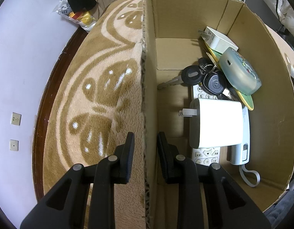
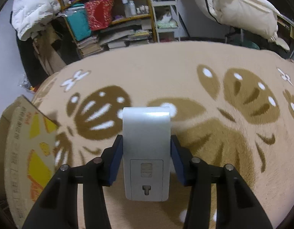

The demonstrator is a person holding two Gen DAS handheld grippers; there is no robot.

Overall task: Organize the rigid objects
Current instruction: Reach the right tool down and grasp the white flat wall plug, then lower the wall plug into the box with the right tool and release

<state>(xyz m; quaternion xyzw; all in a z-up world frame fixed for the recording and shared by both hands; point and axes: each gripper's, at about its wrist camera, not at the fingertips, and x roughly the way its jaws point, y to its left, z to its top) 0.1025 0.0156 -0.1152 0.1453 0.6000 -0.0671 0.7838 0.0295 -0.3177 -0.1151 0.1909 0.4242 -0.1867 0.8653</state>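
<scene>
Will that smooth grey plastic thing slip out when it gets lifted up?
Probably not. The right tool squeezes the grey plastic device with the curved top on both flat sides. Its glossy shell could slide a little, though. It looks stiff, so it shouldn't bend, and flat-backed, so it likely won't roll on the tan patterned carpet.

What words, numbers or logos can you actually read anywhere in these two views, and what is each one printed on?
"9", "8", "7": keys of the white remote control in the cardboard box.
Stylised "H" emblem: black car key fob.
"T"-shaped mark: underside of the grey device between the right fingers.
Red printed characters on the box's outer side: too blurred to read.
Symbols on the remote's lower buttons: too small to read.
</scene>
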